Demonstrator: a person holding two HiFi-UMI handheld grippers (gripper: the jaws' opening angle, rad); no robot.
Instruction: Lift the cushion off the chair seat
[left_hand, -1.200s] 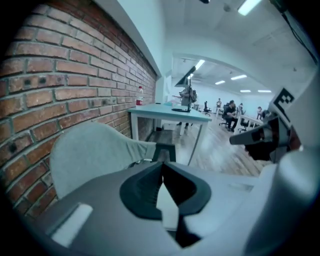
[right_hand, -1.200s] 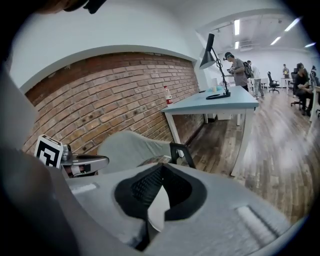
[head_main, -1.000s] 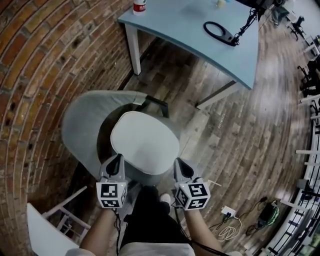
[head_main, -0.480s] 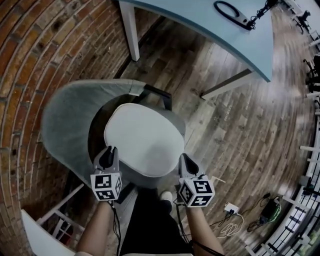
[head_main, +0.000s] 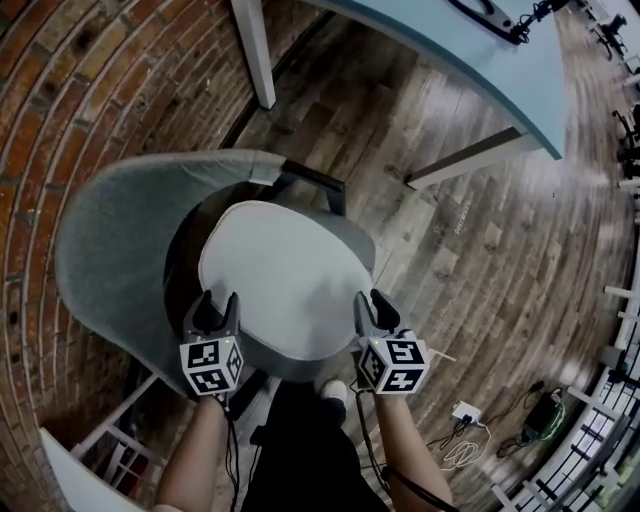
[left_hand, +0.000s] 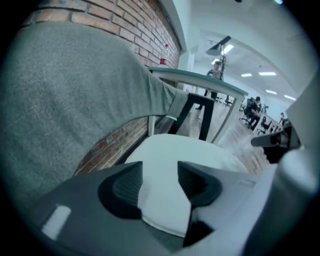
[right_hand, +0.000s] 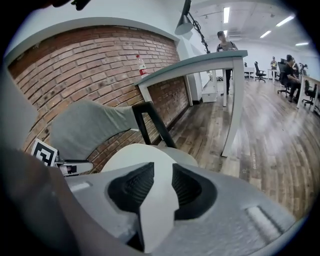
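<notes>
cushion (head_main: 280, 275): lies flat on chair seat (head_main: 352, 233), not lifted.
left gripper (head_main: 217, 303): near-left rim, jaws opening, cushion edge btwn, no squeeze.
right gripper (head_main: 370, 302): near-right rim, jaws opening, edge btwn.
to do: prob. clamp both sides, raise clear.

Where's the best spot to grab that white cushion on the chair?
Its thin near edge, pinched at both ends, coming from the open near side: the cushion lies flat and wide, and the chair's backrest curves round the left and far side.
</notes>
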